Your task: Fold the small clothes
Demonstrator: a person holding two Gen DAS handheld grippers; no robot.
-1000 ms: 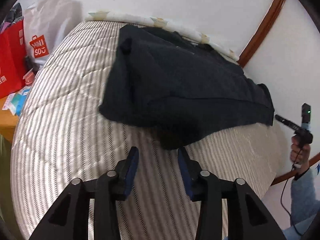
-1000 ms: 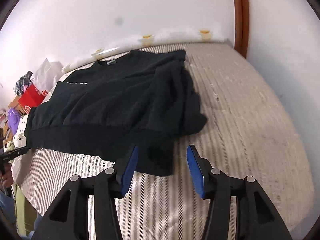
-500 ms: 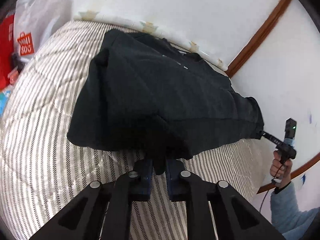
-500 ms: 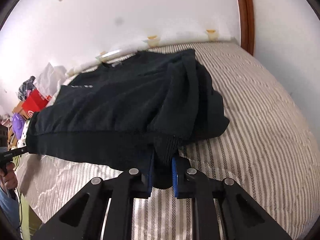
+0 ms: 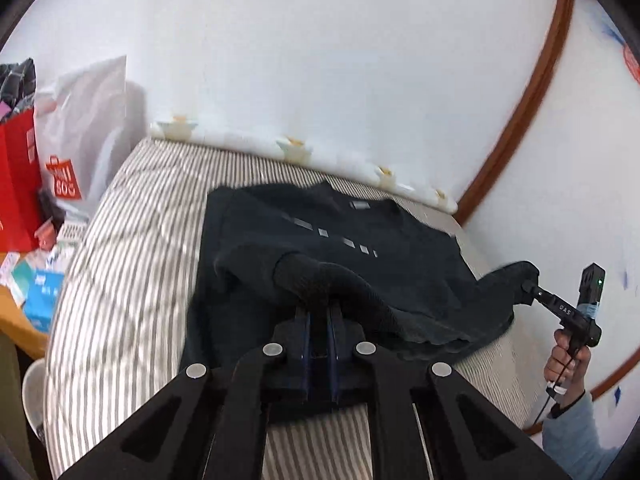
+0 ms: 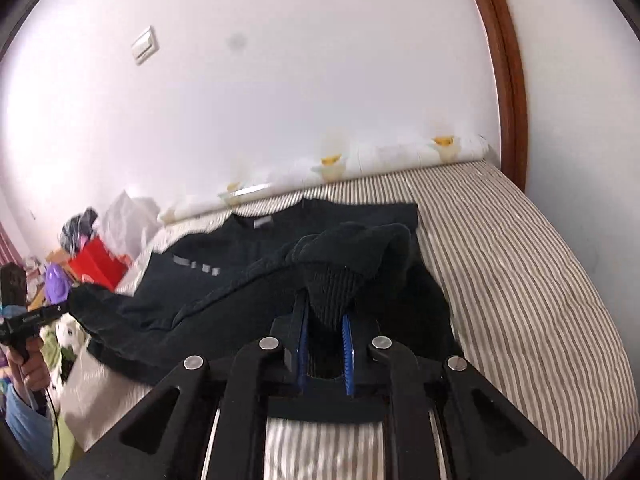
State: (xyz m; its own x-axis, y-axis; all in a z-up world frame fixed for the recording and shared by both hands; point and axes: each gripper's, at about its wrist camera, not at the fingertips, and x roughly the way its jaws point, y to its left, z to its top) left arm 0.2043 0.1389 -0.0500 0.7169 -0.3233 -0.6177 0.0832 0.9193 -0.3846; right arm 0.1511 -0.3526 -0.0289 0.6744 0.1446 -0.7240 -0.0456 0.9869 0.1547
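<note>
A black sweatshirt (image 5: 360, 264) lies on the striped mattress (image 5: 132, 280), collar toward the wall. My left gripper (image 5: 319, 312) is shut on its ribbed hem at one bottom corner and holds it lifted. My right gripper (image 6: 324, 320) is shut on the ribbed hem (image 6: 330, 284) at the other bottom corner, also lifted. The sweatshirt shows in the right wrist view (image 6: 224, 276) too. Each gripper appears in the other's view, the right (image 5: 532, 288) and the left (image 6: 64, 308), clamped on the cloth.
Red and white shopping bags (image 5: 60, 160) and a box clutter stand off the mattress's left side. A white wall (image 5: 320, 60) runs along the far edge, with a brown door frame (image 5: 516, 128) at the right. Bare mattress (image 6: 520, 280) lies right of the sweatshirt.
Both grippers closed on the sweatshirt's bottom hem corners and lifted them up and toward the collar. The lower half of the sweatshirt now hangs raised above the mattress.
</note>
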